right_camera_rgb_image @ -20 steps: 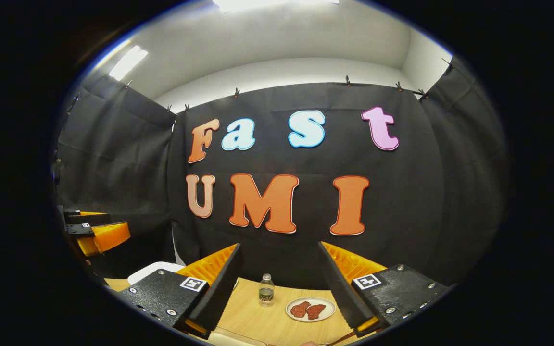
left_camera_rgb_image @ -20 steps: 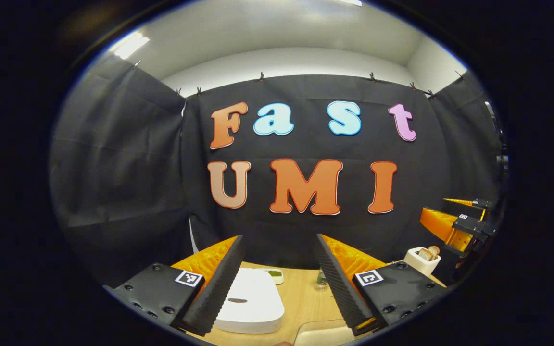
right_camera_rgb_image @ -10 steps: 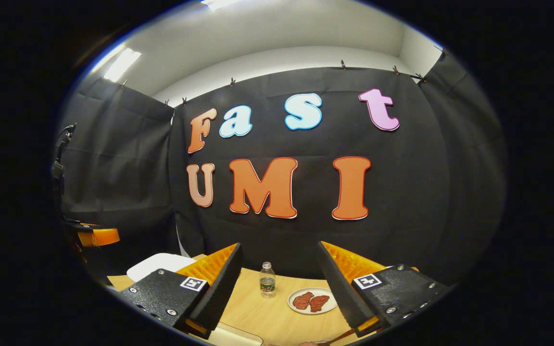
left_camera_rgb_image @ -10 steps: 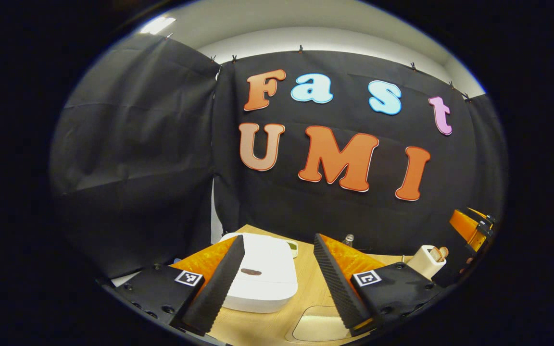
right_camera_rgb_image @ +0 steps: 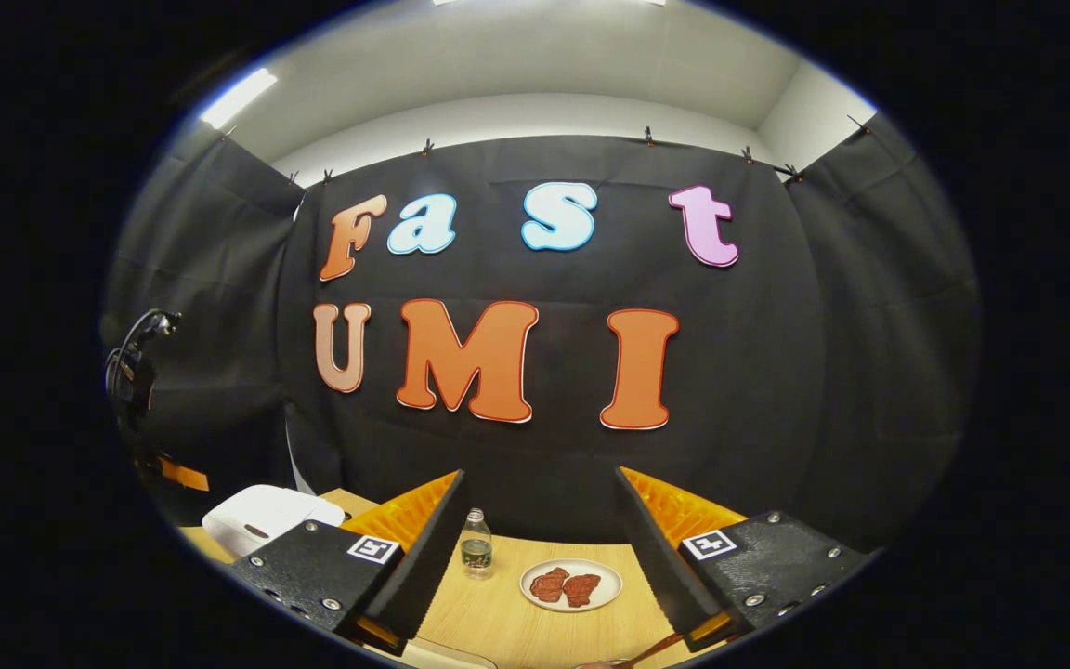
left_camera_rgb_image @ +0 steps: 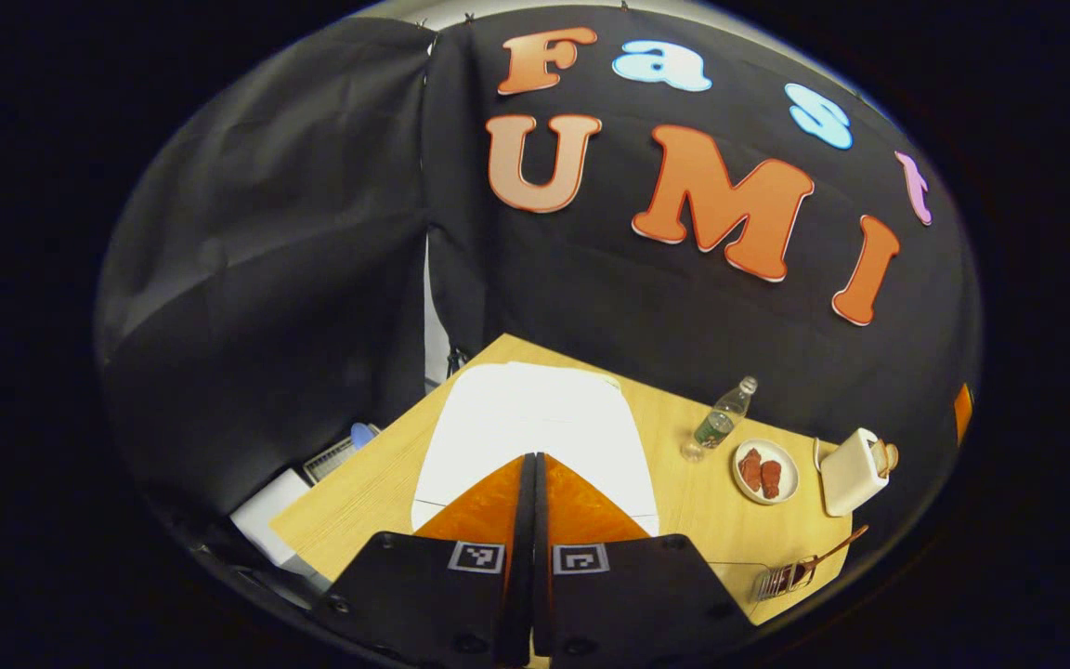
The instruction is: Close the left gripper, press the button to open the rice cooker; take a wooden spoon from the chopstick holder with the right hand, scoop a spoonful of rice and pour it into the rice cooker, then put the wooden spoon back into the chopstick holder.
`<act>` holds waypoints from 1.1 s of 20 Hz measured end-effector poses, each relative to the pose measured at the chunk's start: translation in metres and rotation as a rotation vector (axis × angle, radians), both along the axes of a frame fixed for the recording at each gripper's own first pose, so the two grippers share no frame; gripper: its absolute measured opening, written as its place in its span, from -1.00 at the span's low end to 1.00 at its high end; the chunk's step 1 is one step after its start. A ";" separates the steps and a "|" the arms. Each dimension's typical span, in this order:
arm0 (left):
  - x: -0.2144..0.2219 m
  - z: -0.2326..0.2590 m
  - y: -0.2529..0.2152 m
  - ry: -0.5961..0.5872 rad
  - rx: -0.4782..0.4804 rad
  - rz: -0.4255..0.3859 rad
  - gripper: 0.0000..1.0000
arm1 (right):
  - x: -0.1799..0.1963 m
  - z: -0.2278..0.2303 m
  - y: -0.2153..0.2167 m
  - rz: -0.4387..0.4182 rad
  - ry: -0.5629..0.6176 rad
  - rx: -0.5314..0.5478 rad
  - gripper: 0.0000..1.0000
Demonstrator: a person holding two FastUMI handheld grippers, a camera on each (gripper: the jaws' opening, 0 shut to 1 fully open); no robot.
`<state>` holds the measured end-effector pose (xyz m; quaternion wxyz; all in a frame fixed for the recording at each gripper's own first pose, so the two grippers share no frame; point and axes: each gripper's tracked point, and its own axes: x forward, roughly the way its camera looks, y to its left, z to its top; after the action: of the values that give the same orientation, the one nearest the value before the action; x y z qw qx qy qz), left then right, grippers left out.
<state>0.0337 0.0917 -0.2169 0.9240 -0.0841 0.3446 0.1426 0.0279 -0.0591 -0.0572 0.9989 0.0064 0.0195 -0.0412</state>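
The left gripper (left_camera_rgb_image: 533,465) has its fingers pressed flat together with nothing between them, poised over the white rice cooker (left_camera_rgb_image: 535,432), whose lid is down; the button cannot be made out in the left gripper view, since the fingertips cover that part of the lid. In my judgement the press is the step in hand, and it will go best if the joined tips come straight down onto the dark oval catch (it shows on the lid in the right gripper view) and push squarely, so they do not skid off the smooth plastic. The right gripper (right_camera_rgb_image: 535,548) waits with its jaws wide apart and empty. The cooker stands toward the desk's (left_camera_rgb_image: 386,474) far left corner. To its right, along the far edge, come a small bottle (left_camera_rgb_image: 719,420), a plate (left_camera_rgb_image: 763,471) of two reddish pieces, then the white chopstick holder (left_camera_rgb_image: 851,471) near the right edge with wooden ends poking out. A wooden-handled utensil (left_camera_rgb_image: 800,569) lies by the near right corner. Black cloth closes the booth behind and at both sides, under a pale ceiling with strip lights.
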 end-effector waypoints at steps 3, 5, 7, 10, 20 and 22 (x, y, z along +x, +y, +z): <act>0.005 -0.025 -0.011 0.116 -0.112 -0.045 -0.89 | 0.000 -0.003 0.006 -0.015 0.017 -0.005 0.90; 0.002 -0.044 -0.013 0.232 -0.165 -0.057 -0.89 | -0.001 -0.003 0.005 -0.034 0.016 -0.017 0.91; 0.009 -0.057 -0.006 0.287 -0.153 -0.081 -0.89 | -0.006 -0.008 0.004 -0.049 0.024 -0.029 0.91; 0.017 -0.066 -0.011 0.336 -0.214 -0.098 -0.89 | -0.012 -0.014 -0.004 -0.075 0.041 -0.048 0.92; 0.029 -0.100 -0.010 0.426 -0.418 -0.036 -0.89 | -0.024 -0.042 -0.031 -0.137 0.111 -0.055 0.92; 0.026 -0.106 -0.007 0.445 -0.397 -0.019 -0.89 | -0.022 -0.046 -0.033 -0.143 0.120 -0.047 0.92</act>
<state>0.0592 0.0851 -0.3225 0.7925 -0.2265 0.5607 0.0786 0.0059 -0.0925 -0.1030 0.9904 -0.0180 0.0778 -0.1131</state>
